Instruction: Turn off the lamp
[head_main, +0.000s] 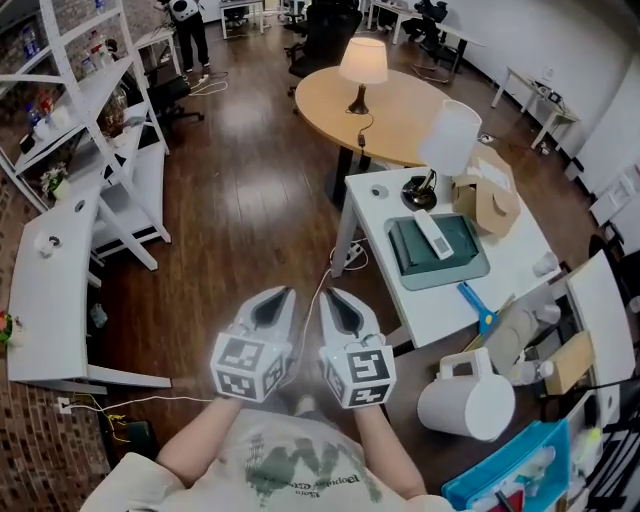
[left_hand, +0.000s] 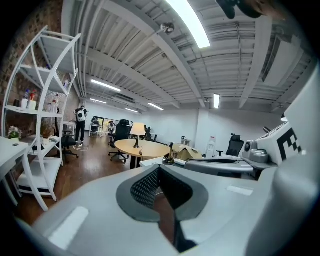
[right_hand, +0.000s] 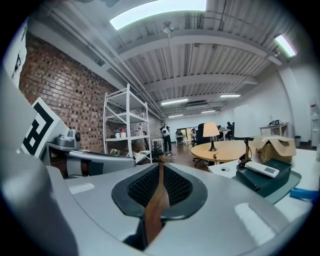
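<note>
white desk (head_main: 372, 215) holds the lamp (head_main: 448, 138) at its far edge, while the left gripper (head_main: 277, 296) and right gripper (head_main: 334, 298), both pressed together and empty, hover short of its near corner, so the reach to switch it off seems yet to start.

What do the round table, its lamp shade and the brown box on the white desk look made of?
Round table: wood or wood-look laminate, smooth matte tan top. Its lamp shade: probably fabric or paper, glows warm and translucent. Box on the white desk: corrugated cardboard by the look, dull brown with folded flaps.
</note>
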